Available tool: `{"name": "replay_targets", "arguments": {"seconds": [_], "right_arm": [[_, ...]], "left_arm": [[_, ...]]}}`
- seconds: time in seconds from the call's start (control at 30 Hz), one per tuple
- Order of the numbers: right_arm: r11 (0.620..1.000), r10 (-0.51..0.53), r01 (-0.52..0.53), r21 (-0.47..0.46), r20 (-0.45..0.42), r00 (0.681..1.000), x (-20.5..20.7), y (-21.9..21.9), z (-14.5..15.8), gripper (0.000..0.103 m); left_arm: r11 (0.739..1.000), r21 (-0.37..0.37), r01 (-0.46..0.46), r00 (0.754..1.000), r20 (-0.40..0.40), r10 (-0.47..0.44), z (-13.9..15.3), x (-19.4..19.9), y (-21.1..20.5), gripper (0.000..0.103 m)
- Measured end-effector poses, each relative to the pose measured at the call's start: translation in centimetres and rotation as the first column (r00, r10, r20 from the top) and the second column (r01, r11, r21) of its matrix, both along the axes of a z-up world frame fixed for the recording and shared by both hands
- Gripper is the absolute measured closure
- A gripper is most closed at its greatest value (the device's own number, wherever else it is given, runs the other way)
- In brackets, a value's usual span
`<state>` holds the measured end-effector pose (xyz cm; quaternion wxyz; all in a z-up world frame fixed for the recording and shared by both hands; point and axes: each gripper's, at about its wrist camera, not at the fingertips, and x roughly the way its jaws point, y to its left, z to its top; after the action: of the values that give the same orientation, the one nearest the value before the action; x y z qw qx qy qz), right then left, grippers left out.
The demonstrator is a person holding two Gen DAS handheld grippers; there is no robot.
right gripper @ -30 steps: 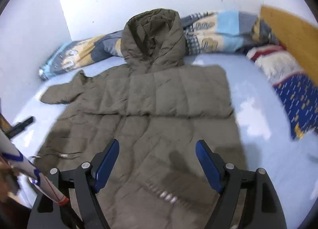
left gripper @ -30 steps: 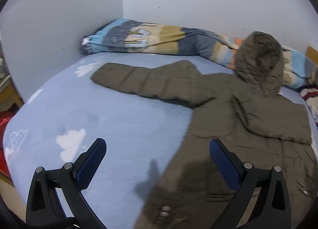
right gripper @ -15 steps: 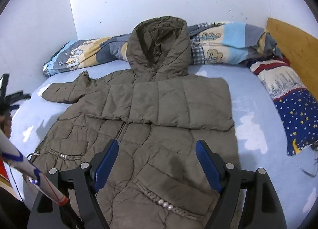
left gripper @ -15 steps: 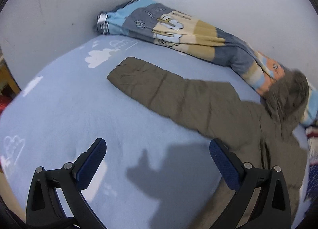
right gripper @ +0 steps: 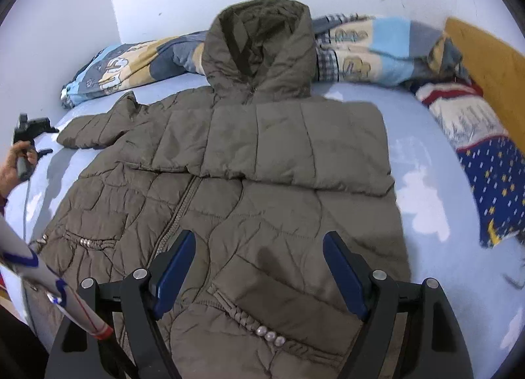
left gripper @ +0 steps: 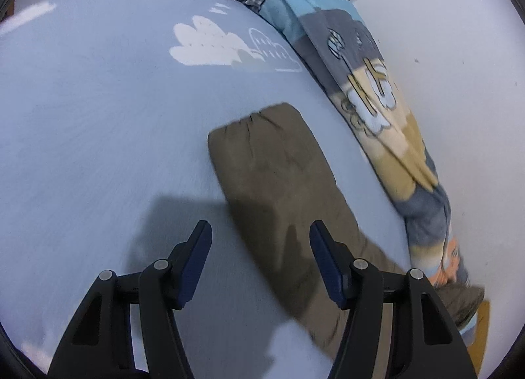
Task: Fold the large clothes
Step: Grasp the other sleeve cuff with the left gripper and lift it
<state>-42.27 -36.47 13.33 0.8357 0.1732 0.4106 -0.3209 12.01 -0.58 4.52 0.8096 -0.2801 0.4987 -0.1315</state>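
Bed sheet (left gripper: 98, 149) lay bare left of outstretched sleeve (left gripper: 275, 175); rolled blanket (left gripper: 370, 90) blocked far edge along wall; pillow (right gripper: 475, 136) crowded right edge.

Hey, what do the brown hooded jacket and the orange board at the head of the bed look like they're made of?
Brown hooded jacket: probably padded synthetic shell, matte with a slight sheen; stitched quilting puffs and creases. Orange board: seemingly wood or wood veneer, smooth and flat; grain too blurred to confirm.
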Motion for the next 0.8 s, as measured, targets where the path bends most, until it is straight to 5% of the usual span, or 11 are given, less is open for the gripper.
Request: {"name": "replay_targets", "arguments": {"seconds": [0.23,0.3,0.33,0.4,0.57,0.8], "right_arm": [[0.998,-0.047,0.047,0.047,0.002,0.999,-0.6,-1.3,-1.1,0.019],[0.997,-0.054,0.054,0.051,0.001,0.999,-0.7,-1.6,-1.2,0.019],[0.997,-0.060,0.060,0.056,0.000,0.998,-0.7,-1.8,-1.4,0.019],[0.995,-0.064,0.064,0.072,0.002,0.998,-0.7,-2.0,-1.6,0.019],[0.995,-0.080,0.079,0.061,0.017,0.997,-1.1,-2.1,-1.1,0.019],[0.988,-0.151,0.145,0.061,0.096,0.984,-2.8,-3.0,1.1,0.019]], "left_arm": [[0.997,-0.069,-0.043,0.999,0.027,0.044,-2.7,3.2,-1.1,0.042],[0.998,-0.046,-0.053,0.997,0.055,0.055,-2.7,3.5,-1.6,0.063],[0.998,-0.026,-0.052,0.996,0.066,0.053,-2.7,3.5,-1.8,0.084],[0.999,-0.031,-0.042,0.995,0.090,0.044,-2.3,3.2,-1.9,0.088],[1.000,-0.021,0.002,0.987,0.159,0.001,1.5,1.7,-2.2,0.088],[0.997,-0.002,0.083,0.956,0.283,-0.079,10.6,-2.6,-3.5,0.089]]}}
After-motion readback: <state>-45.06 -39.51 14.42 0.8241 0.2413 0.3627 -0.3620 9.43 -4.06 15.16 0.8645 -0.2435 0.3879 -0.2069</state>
